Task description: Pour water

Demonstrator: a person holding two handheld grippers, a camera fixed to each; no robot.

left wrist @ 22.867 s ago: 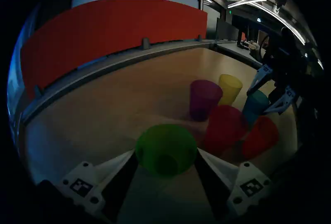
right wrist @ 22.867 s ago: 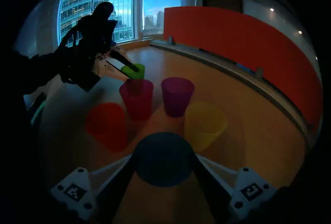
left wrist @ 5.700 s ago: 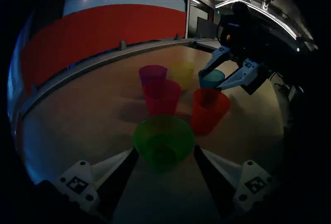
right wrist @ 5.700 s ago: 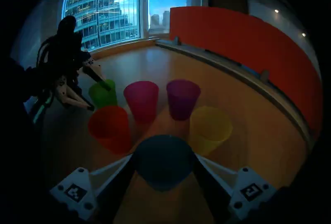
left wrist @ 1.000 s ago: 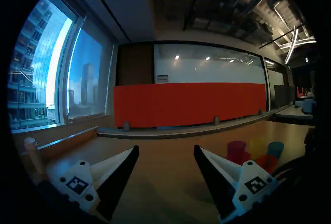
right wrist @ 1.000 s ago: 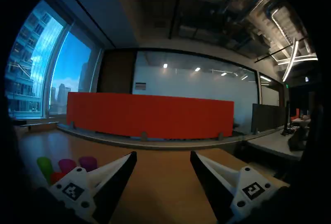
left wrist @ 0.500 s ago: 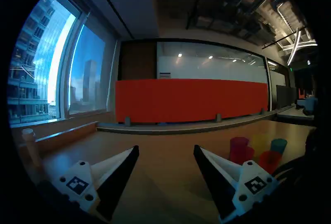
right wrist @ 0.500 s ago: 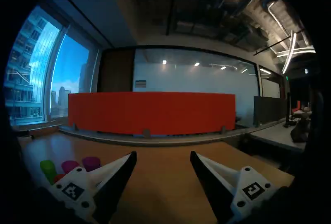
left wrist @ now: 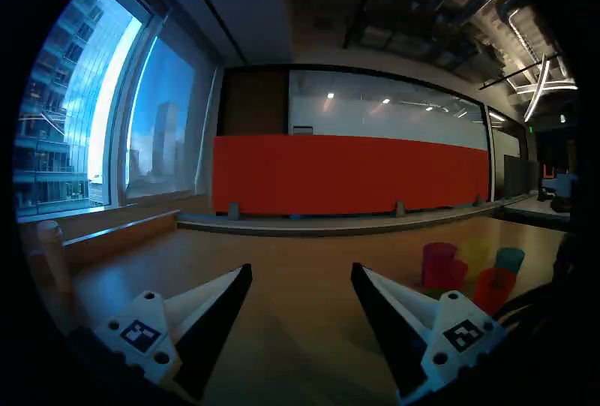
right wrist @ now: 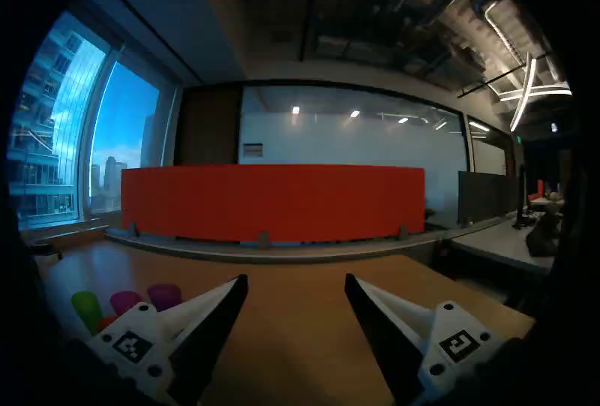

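While cups (left wrist: 439, 263) are seen grouped on the table (left wrist: 300, 331), L gripper (left wrist: 301, 266) & R gripper (right wrist: 295, 278) are held wide open, w/ nothing gripped.

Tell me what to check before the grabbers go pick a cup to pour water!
1. The left gripper is open and empty: ok.
2. The right gripper is open and empty: ok.
3. The green cup and the teal cup stand upright on the wooden table: ok.
4. Either cup lined up between a gripper's fingers: not ok, both sit off to the side.
5. Water inside them: cannot tell.
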